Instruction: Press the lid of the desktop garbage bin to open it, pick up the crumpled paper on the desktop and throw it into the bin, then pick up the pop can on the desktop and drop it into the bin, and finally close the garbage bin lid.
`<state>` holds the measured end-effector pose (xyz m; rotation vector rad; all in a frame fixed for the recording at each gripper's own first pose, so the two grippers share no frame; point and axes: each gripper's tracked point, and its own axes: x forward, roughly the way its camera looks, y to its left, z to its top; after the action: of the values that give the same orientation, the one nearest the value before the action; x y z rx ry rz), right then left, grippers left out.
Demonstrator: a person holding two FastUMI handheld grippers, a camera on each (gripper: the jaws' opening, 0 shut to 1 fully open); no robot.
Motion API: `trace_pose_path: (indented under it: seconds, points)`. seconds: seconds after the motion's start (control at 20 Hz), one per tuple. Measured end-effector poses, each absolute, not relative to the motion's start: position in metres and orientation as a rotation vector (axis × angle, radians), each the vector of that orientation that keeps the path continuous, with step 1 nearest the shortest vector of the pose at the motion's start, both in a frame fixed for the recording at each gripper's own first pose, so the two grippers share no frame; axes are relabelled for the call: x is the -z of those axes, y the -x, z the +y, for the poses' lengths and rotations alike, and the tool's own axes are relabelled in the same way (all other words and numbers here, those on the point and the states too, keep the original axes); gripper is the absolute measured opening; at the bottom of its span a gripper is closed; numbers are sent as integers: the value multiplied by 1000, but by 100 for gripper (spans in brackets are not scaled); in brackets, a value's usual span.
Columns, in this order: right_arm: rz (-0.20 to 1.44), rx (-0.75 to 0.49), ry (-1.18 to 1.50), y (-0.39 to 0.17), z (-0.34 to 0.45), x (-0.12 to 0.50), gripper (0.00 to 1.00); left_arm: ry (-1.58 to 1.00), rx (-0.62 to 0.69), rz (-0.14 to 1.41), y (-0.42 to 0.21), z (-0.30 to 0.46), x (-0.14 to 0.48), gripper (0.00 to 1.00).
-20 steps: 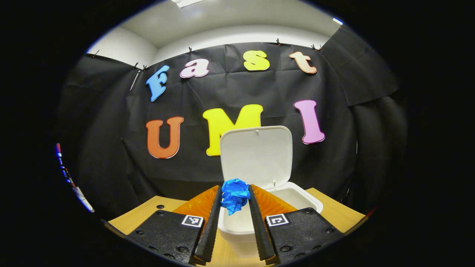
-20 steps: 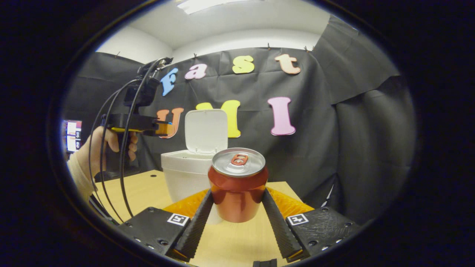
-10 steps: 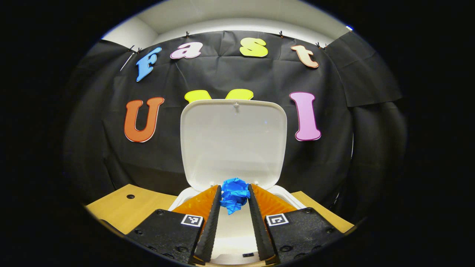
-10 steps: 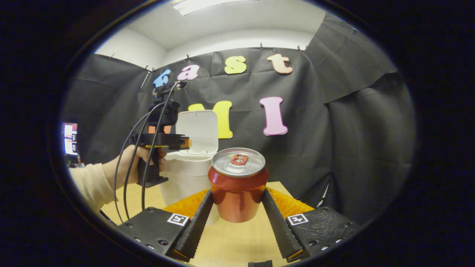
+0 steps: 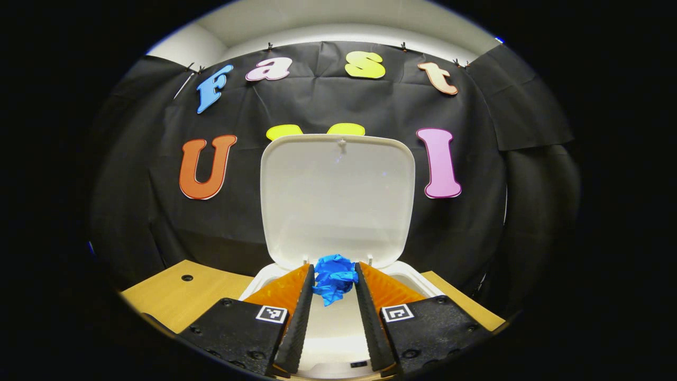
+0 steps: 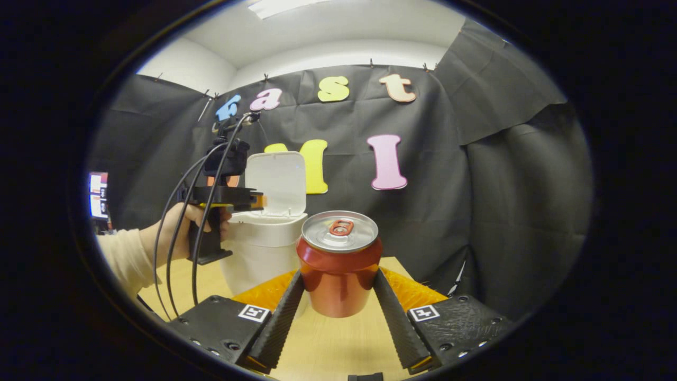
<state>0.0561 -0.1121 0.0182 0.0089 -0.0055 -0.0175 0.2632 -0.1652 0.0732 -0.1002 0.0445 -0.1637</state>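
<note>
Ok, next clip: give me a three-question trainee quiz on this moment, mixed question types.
1. True or false: the bin lid is closed.
2. What is the left gripper holding? A) pop can B) blue crumpled paper C) nothing
3. Fill in: in the right gripper view, the right gripper is shut on the ____.

Key
1. False. The lid stands upright above the open bin.
2. B. The crumpled paper is pinched between the fingers over the bin's opening.
3. Pop can, held upright, with the desktop below.
</note>
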Motion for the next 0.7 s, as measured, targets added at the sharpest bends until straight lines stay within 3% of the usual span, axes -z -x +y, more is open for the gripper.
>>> trace_pose_path:
  seconds: [0.05, 0.1, 0.15, 0.45, 0.5, 0.7]
  points:
    - [-6, 18, -6, -57, -112, -19, 81, 98, 157, 58, -262, -165, -69, 62]
    - [-8, 17, -3, -58, -111, -20, 81, 87, 148, 64, -262, -165, -67, 80]
    - [-8, 17, 2, -57, -110, -19, 81, 69, 138, 64, -261, -163, -66, 76]
    - [-14, 28, 41, -57, -108, -19, 81, 36, 128, 39, -246, -162, -68, 86]
    - [-13, 26, 44, -58, -108, -18, 81, 34, 124, 32, -242, -161, -69, 93]
    - [-9, 41, 50, -59, -110, -17, 81, 25, 111, 6, -214, -152, -72, 94]
